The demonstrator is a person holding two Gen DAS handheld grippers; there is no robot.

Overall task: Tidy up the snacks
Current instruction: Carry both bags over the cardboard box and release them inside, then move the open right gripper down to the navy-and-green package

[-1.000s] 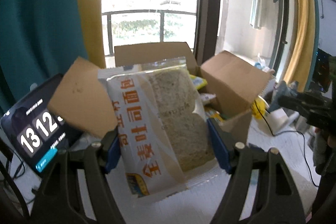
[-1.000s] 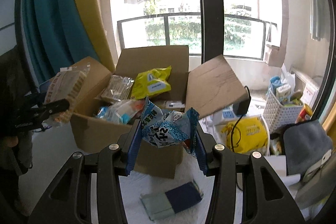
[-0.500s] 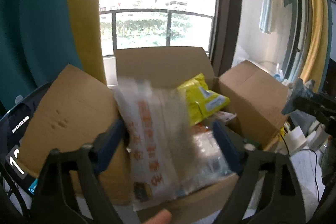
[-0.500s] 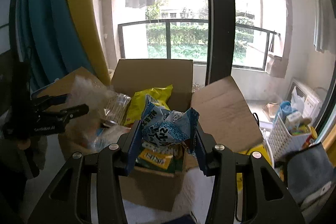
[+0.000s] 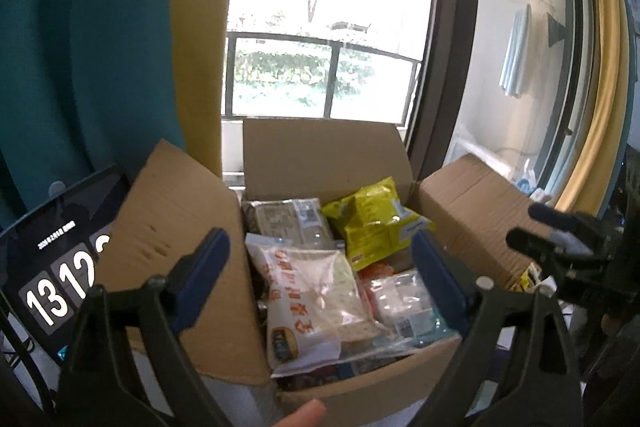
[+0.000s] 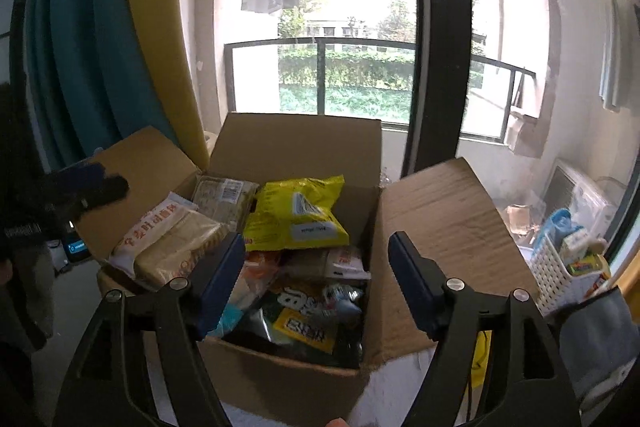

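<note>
Balcony window behind cardboard box [image 6: 280,379], both jaws released and empty; bread pack [image 5: 316,299] lies at 12 o'clock of left gripper [image 5: 320,279], long axis toward it.

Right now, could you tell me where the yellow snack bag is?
The yellow snack bag lies inside the cardboard box, against its back wall, right of the clear-wrapped pack in both wrist views.
</note>
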